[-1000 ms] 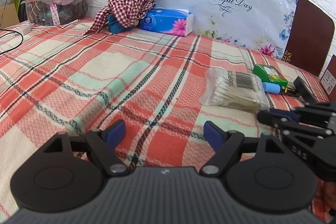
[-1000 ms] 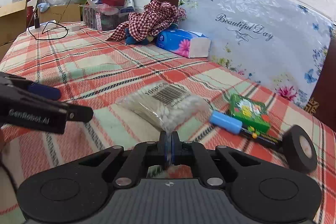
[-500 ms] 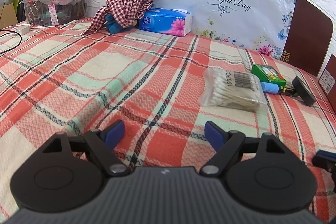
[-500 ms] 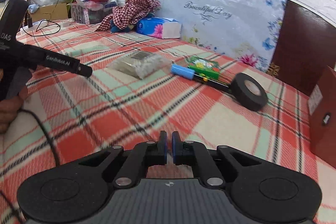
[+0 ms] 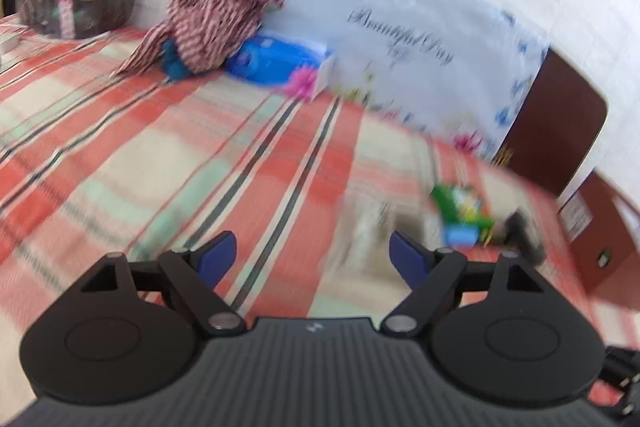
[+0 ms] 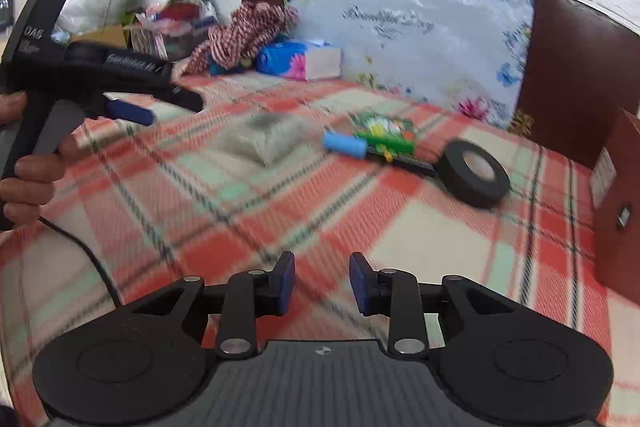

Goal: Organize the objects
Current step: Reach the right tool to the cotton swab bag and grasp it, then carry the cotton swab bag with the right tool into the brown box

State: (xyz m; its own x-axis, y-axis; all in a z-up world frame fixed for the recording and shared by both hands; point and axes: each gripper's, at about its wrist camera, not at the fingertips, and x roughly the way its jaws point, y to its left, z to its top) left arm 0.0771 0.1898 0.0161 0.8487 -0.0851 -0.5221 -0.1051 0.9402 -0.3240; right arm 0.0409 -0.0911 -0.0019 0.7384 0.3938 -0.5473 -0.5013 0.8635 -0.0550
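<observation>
A clear bag of cotton swabs [image 6: 266, 143] lies on the plaid cloth [image 6: 280, 211], with a blue cylinder [image 6: 345, 144], a green box [image 6: 382, 129] and a black tape roll [image 6: 474, 173] to its right. In the blurred left wrist view the bag [image 5: 376, 227] sits just beyond my open, empty left gripper [image 5: 312, 259], with the green box [image 5: 460, 203] further right. My right gripper [image 6: 322, 283] is open and empty, well short of these things. The left gripper [image 6: 152, 107] shows at the left of the right wrist view.
A blue tissue pack [image 6: 298, 59], a checked cloth [image 6: 248, 31] and a full clear bin [image 6: 172, 31] stand at the back. A floral board [image 6: 400, 27] leans on the wall. A brown box [image 6: 618, 195] stands at the right edge.
My right gripper let go of the bag, pulled back and opened. My left gripper has swung forward and to the right toward the bag; its view is blurred by motion.
</observation>
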